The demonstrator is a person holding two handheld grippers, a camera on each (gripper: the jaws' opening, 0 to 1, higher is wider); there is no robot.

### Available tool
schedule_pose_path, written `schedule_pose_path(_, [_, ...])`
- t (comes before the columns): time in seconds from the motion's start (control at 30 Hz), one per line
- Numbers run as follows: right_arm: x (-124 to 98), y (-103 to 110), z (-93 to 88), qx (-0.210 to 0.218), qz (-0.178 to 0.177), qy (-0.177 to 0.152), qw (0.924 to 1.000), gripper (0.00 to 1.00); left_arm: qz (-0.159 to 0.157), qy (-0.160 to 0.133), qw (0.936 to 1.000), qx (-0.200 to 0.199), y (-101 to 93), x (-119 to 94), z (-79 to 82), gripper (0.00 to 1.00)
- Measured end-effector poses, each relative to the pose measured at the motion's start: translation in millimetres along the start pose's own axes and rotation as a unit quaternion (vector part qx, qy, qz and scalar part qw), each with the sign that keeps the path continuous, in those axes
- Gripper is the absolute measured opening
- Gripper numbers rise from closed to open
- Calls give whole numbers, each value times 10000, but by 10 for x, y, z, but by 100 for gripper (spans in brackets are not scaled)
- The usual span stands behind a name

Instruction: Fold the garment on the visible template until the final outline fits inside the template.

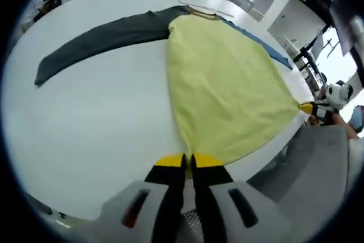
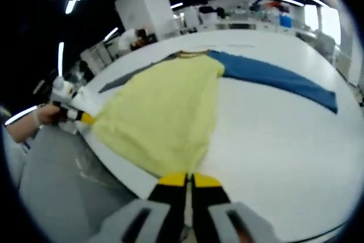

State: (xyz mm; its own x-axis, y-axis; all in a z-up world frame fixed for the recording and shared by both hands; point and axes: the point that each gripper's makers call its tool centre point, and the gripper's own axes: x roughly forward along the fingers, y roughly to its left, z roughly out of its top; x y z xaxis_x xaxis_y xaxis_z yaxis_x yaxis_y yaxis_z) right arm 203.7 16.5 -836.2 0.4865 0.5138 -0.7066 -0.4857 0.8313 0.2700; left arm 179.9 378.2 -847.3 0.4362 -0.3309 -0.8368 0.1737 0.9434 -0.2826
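The garment (image 1: 227,83) is lying on the white table (image 1: 102,118), yellow body flat, grey and blue sleeves spread; both grippers, left (image 1: 188,161) and right (image 2: 189,179), are pinching its hem corners.

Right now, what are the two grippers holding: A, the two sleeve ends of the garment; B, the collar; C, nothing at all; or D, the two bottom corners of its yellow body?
D: each gripper, the left gripper and the right gripper, is shut on a bottom corner of the yellow body, while the grey sleeve and the blue sleeve lie spread on the white table.
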Motion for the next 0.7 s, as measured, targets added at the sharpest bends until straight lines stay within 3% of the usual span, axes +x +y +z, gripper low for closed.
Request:
schedule_pose_path(0.5, [68,-117,-114,118,-129,162,9997,0,-8,112,9999,34,-2,-11,-33,2])
schedule_pose_path(0.7, [85,-89,-111,-249,-142,262,9992,0,-26,86,9999,85,-5,-10,-37,2])
